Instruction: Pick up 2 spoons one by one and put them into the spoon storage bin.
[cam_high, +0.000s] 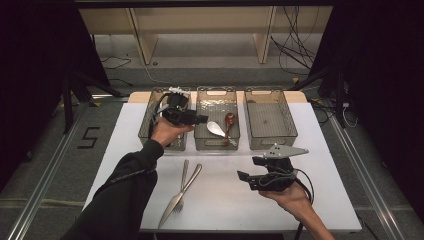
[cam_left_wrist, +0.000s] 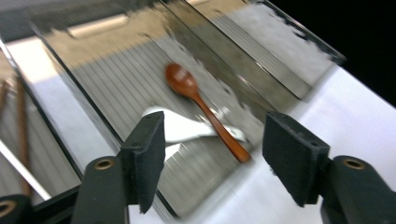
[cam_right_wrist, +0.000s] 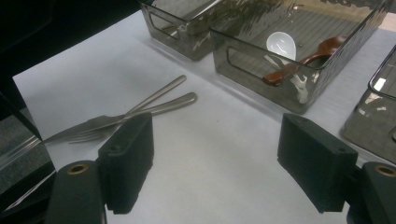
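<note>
White worktop (cam_high: 320, 200) carries three smoked bins. Middle bin (cam_high: 216, 95) holds the wooden spoon (cam_left_wrist: 201, 105) lying across the white spoon (cam_left_wrist: 180, 128), both loose. My left hand-held gripper (cam_high: 197, 119) hangs over the left bin's (cam_high: 150, 112) edge, jaws well apart, nothing in them. Right hand-held gripper (cam_high: 245, 179) wide open, empty. Knife (cam_high: 181, 194) crosses fork (cam_high: 182, 186) on the near worktop.

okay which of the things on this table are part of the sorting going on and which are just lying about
In the job: left tool, open; brown spoon; white spoon; middle bin; knife; fork.
Lying about: right bin, floor cables.
</note>
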